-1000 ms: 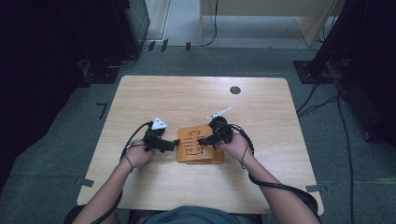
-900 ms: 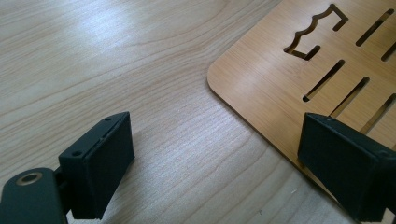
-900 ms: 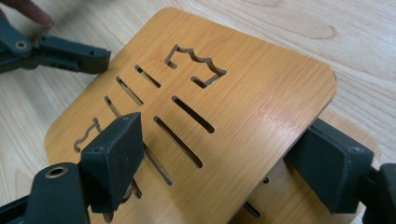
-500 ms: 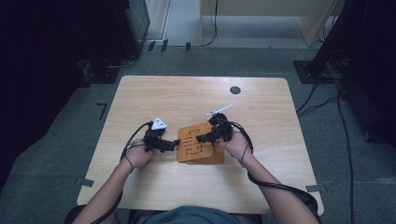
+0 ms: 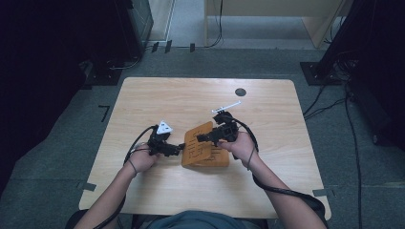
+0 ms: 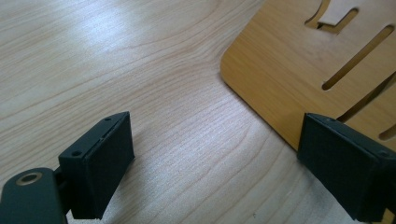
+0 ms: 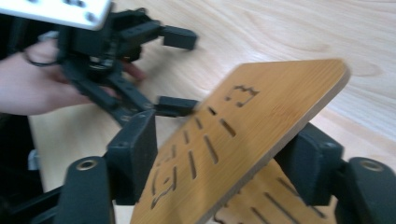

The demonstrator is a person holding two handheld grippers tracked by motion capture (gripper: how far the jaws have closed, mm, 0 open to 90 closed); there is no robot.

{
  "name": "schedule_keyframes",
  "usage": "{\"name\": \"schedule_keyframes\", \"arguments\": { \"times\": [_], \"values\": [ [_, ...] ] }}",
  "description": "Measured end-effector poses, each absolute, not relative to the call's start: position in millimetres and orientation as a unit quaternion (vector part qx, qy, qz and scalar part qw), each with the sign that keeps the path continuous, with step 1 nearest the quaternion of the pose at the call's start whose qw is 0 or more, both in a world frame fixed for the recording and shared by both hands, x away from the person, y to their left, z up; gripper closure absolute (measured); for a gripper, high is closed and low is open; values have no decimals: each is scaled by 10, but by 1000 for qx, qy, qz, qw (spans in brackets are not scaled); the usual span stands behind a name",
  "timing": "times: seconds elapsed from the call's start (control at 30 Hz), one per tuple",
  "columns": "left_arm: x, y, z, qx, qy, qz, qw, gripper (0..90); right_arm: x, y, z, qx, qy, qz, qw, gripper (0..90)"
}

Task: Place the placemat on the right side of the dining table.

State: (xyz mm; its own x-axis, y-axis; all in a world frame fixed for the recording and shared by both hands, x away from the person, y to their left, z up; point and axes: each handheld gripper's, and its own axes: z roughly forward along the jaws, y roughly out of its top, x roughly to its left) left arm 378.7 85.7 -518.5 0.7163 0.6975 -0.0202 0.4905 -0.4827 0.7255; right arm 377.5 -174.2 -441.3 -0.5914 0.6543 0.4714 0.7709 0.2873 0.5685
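Right tool (image 7: 219,163) jaws just closing, pinching top board (image 7: 261,121) across edges, tilted up off lower board (image 5: 210,160) on table (image 5: 157,100). Left tool (image 6: 224,158) spread, empty, beside board corner.

We see two slotted boards stacked mid-table (image 5: 157,98): upper board (image 5: 197,141) tilted on lower board (image 5: 216,160). Left gripper (image 5: 180,147) sits just left of them, right gripper (image 5: 199,138) over them. Round insert (image 5: 240,92) lies far behind.

Slotted wooden board (image 7: 243,135) cut off at bottom edge, lower board (image 7: 275,198) mostly hidden beneath.
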Motion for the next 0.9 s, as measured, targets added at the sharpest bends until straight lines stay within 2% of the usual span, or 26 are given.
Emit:
{"name": "schedule_keyframes", "arguments": {
  "times": [0.07, 0.27, 0.47, 0.6, 0.7, 0.77, 0.9],
  "values": [
    [3776, 834, -5188, 852, 344, 145, 366, 96, 3763, -1695, -4430, -453, -793, -395, 101, 404],
    [3772, 825, -5188, 853, 342, 143, 366, 96, 3815, -1698, -4529, -474, -784, -383, 119, 519],
    [3772, 820, -5187, 854, 340, 144, 366, 96, 3859, -1755, -4583, -479, -773, -391, 139, 511],
    [3771, 819, -5187, 854, 341, 143, 367, 96, 3862, -1760, -4572, -476, -779, -387, 131, 609],
    [3771, 819, -5187, 854, 340, 143, 366, 97, 3878, -1780, -4579, -473, -784, -378, 132, 721],
    [3770, 819, -5187, 854, 340, 142, 367, 96, 3888, -1795, -4588, -471, -785, -380, 132, 733],
    [3772, 824, -5186, 855, 338, 140, 367, 96, 3932, -1838, -4606, -485, -772, -377, 164, 772]
  ]
}}
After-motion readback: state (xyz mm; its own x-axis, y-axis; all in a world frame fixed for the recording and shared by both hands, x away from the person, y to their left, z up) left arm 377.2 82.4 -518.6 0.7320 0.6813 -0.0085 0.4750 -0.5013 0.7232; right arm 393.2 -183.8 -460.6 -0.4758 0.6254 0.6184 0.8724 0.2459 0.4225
